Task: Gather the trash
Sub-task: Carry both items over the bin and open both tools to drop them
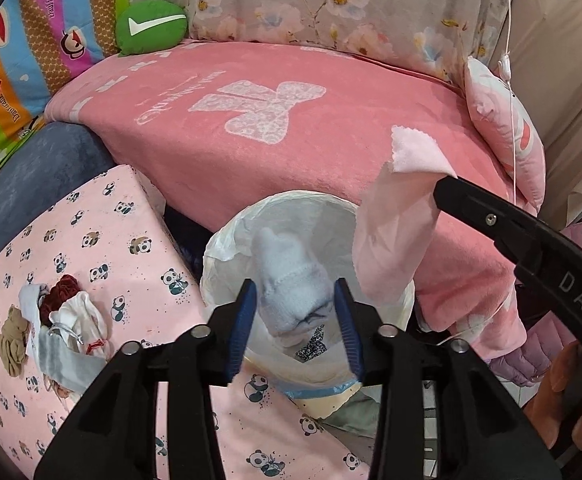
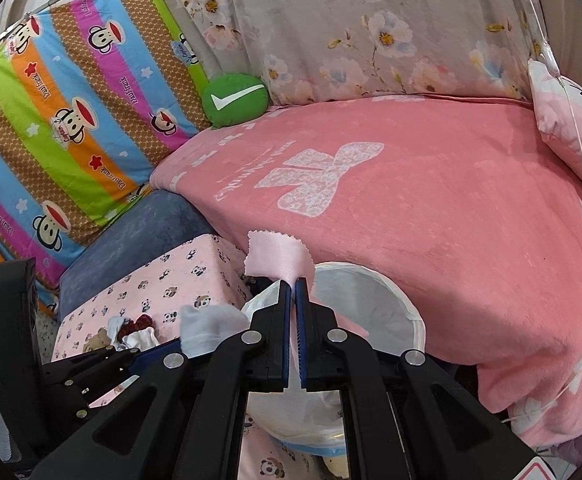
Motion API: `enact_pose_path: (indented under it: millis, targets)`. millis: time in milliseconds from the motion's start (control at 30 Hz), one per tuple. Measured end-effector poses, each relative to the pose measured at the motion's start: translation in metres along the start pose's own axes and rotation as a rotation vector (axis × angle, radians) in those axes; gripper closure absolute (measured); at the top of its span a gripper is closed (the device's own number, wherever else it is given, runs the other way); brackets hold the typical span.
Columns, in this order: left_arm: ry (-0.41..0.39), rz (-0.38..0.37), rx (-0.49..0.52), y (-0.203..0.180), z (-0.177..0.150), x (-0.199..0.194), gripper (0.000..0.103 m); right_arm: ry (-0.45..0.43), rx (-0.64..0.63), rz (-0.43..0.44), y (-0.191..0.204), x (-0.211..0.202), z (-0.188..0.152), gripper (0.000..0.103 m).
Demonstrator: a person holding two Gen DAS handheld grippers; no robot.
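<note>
Pink blanket (image 1: 291, 160) covers the bed behind a white-lined bin (image 1: 227, 248), which stands beside a panda-print surface (image 1: 91, 240) bearing a small heap of scraps (image 1: 63, 320). Above the bin's mouth, the left gripper (image 1: 295, 320) has its blue pads spread partly apart around a pale blue sock (image 1: 291, 280), not pressing it. To the right, the right gripper (image 2: 294, 292) pinches a pink cloth strip (image 2: 277, 256), which hangs over the bin's rim.
</note>
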State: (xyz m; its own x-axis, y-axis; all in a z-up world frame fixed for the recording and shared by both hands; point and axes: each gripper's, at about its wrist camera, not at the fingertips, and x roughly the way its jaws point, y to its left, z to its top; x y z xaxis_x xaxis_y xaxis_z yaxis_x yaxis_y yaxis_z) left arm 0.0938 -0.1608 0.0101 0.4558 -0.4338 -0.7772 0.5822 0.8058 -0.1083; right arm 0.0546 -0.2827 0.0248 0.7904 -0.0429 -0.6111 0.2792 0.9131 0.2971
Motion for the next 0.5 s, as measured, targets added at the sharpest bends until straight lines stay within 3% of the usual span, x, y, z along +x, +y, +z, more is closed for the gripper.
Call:
enact_pose_path:
  millis: [33, 67, 167, 400, 500]
  targets:
    - [-0.005, 0.020, -0.007, 0.001, 0.000, 0.000, 0.033, -0.003, 0.003, -0.006, -0.001, 0.001, 0.000, 0.092]
    - [-0.021, 0.045, -0.015, 0.002, 0.000, -0.001, 0.020, -0.003, 0.005, -0.005, -0.001, 0.001, -0.001, 0.088]
    - [-0.047, 0.087, -0.014, 0.004, 0.000, -0.004, 0.019, -0.005, 0.012, 0.001, -0.002, 0.001, -0.001, 0.079]
    - [-0.063, 0.124, -0.033, 0.014, -0.003, -0.011, 0.019, -0.009, -0.001, 0.012, 0.005, -0.002, -0.004, 0.076]
    - [-0.068, 0.135, -0.045, 0.019, -0.005, -0.014, 0.019, -0.017, -0.009, 0.009, 0.011, -0.006, -0.007, 0.071]
